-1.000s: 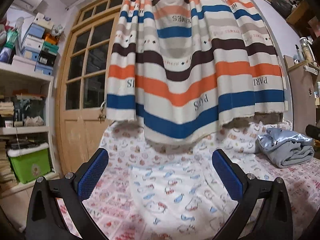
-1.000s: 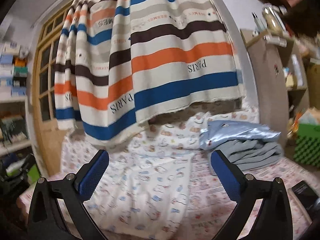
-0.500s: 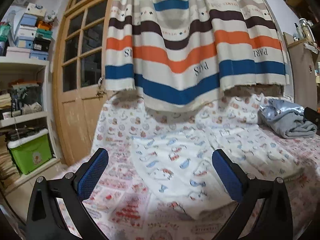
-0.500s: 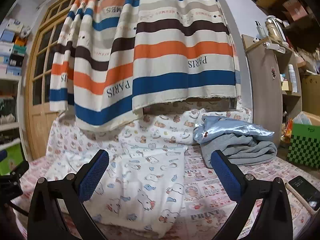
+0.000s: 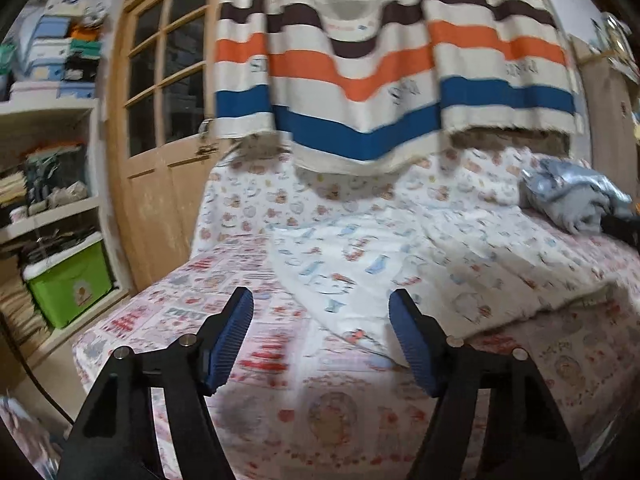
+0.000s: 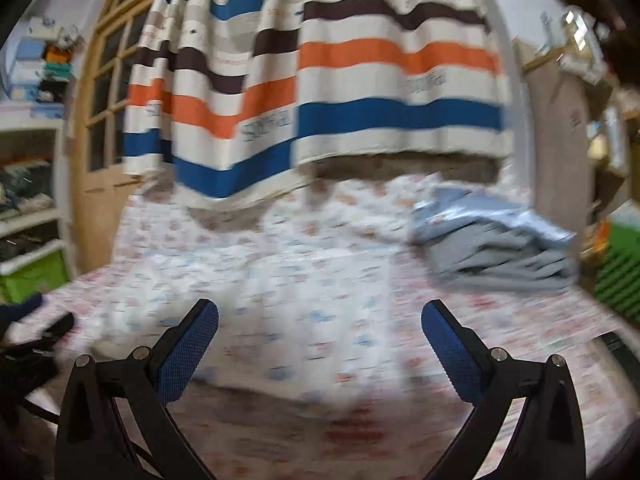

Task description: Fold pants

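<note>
White printed pants lie flat; left gripper closing empty, right gripper open.

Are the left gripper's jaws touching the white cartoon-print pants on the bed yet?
Cannot tell. In the left wrist view the left gripper frames the white cartoon-print pants with its jaws closing, nothing pinched, but blur hides any gap at the hem.

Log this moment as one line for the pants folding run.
stage: approach | left hand-held gripper: closing, nothing between pads | right hand-held gripper: open, empty | pants: flat on bed
</note>
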